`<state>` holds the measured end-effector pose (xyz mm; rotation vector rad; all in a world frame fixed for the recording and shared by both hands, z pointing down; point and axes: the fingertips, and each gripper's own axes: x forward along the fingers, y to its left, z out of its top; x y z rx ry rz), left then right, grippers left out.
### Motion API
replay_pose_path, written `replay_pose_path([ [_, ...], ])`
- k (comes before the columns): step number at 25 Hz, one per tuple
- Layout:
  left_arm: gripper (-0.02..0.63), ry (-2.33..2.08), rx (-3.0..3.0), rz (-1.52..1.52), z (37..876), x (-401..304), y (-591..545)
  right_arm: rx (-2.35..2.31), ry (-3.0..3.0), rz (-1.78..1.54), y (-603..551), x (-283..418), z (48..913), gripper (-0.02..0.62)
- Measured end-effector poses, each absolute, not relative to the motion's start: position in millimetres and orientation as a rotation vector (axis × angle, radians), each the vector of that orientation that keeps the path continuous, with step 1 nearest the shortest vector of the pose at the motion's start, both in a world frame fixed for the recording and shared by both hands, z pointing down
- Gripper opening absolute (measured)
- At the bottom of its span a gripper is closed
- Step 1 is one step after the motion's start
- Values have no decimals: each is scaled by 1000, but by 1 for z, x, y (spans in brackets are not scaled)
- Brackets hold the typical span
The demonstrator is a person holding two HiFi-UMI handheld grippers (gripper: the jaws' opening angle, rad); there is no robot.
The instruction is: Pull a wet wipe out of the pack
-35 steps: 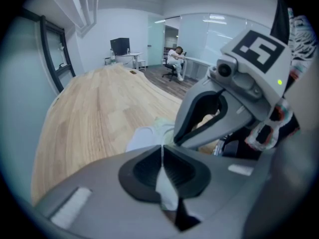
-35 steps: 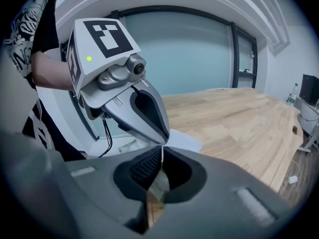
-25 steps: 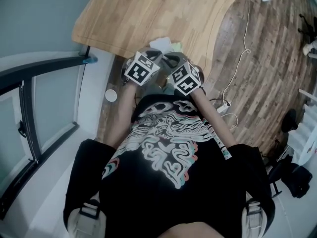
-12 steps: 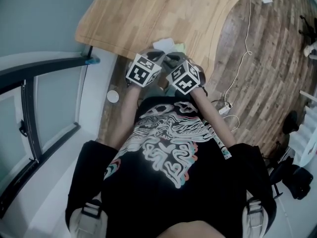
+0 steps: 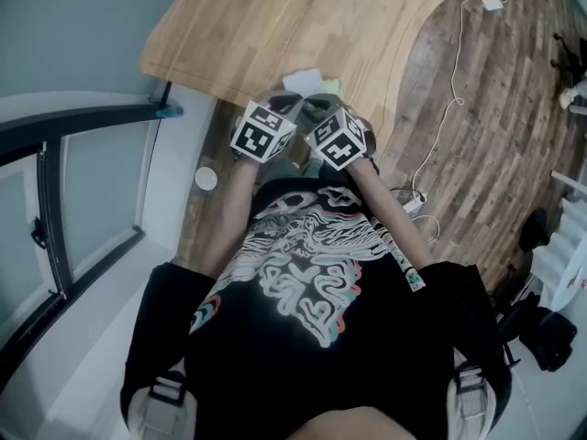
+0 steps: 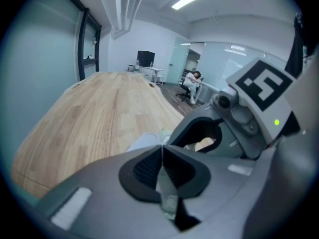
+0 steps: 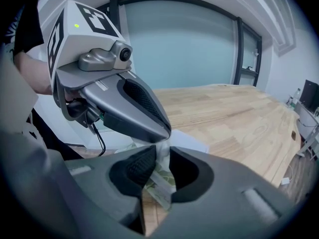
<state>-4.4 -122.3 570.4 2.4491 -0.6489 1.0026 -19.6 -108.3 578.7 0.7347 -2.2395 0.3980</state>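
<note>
The wet wipe pack (image 5: 315,84), green and white, is held at the near edge of the wooden table (image 5: 275,26). My right gripper (image 7: 162,166) is shut on the pack (image 7: 160,187), which hangs down between its pads. My left gripper (image 6: 162,152) is shut, and a thin pale strip (image 6: 167,195) shows just under its pads. In the right gripper view its tip (image 7: 164,131) pinches pale material rising from the pack. Whether that strip is a wipe or the pack's flap I cannot tell. In the head view both grippers (image 5: 292,101) (image 5: 317,108) sit tip to tip, and their marker cubes hide the grip.
The table's near edge lies right under the grippers. A white sheet (image 7: 192,143) lies on the table just beyond them. On the wooden floor there are a white cable (image 5: 454,90) at the right and a small white round object (image 5: 206,179) at the left. A dark-framed glass panel (image 5: 83,181) stands at the left.
</note>
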Motion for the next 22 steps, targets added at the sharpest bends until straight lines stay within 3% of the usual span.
replay_pose_path([
  [22,-2,-705,2421,904,565,-17,-130,713,-2245,374,-110,-28,585,43],
])
